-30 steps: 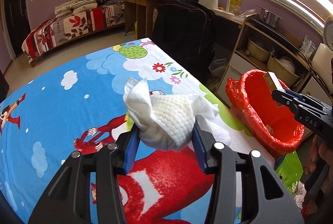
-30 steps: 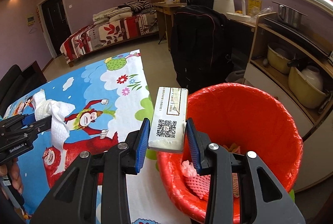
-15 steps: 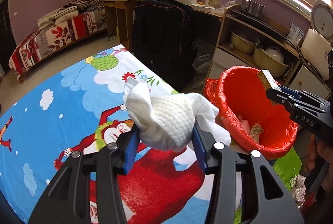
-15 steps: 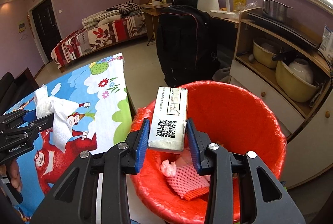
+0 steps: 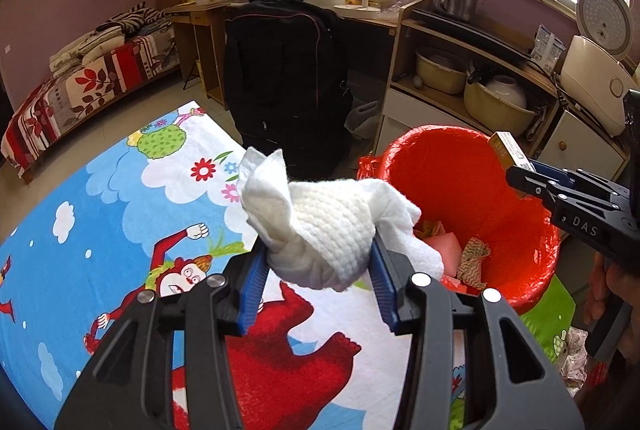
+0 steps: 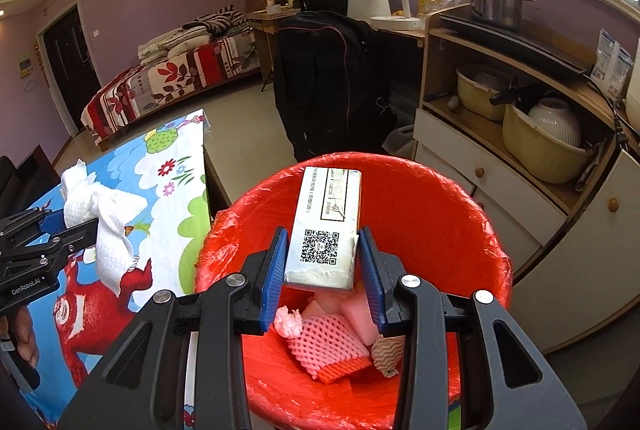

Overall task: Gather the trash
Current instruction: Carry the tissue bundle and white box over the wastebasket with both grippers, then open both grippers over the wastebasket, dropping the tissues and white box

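Printed cloth, blue with a red cartoon figure, clouds and flowers, covers the table (image 5: 100, 230), whose near part is cut off by the frame and partly hidden behind the gripper bodies; its right edge drops off just beside the bin (image 6: 460, 214). The bin is round, lined with a crinkled, glossy red bag, and its near rim is hidden behind the right gripper (image 6: 322, 262) in the right wrist view. Beyond it stand a black bag (image 5: 284, 78) and a wooden shelf unit (image 6: 520, 134) with pots, leaving a strip of bare floor between table and bed. Inside the bin lie a pink foam net (image 6: 328, 348), a pink block and a scrap with a wavy pattern, only partly seen under the fingers. The left gripper (image 5: 318, 272) is clenched on a wad (image 5: 328, 226) of white embossed paper towel, loose corners sticking up and sideways, held over the table's right edge, near the bin rim. The right gripper clamps a small oblong box (image 6: 326, 226) between its blue ribbed pads, its white face bearing a square code and small print too fine to read; the box hangs over the bin's opening, above the trash. A hand under each gripper shows only in part at the frame edges.
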Tool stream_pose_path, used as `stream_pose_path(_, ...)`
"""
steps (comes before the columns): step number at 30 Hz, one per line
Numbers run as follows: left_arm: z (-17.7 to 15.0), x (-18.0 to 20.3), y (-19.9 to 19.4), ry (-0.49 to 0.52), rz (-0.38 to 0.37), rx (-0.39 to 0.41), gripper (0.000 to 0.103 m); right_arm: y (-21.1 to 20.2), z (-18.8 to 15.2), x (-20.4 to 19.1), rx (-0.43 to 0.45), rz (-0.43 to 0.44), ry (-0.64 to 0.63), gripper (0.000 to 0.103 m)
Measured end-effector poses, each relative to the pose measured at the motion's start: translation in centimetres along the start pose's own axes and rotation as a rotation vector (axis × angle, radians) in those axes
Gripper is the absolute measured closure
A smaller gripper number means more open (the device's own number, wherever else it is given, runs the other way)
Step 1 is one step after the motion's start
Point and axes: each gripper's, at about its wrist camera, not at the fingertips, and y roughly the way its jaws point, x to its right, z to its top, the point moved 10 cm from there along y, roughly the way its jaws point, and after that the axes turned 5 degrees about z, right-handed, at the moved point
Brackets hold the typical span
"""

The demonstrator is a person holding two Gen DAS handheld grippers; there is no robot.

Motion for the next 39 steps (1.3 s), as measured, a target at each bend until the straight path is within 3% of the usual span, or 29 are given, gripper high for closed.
stream_pose_path(28,3.4,7.5,3.3,0.155,-0.050,0.007,0.057,0.8,0.7,4.3,-0.007,-0.014,0.038,0.068)
stream_pose_path(39,4.5,8.8,5.4,0.151,-0.050,-0.009,0.057,2.4,0.9,5.5,-0.033,-0.012,0.029,0.067)
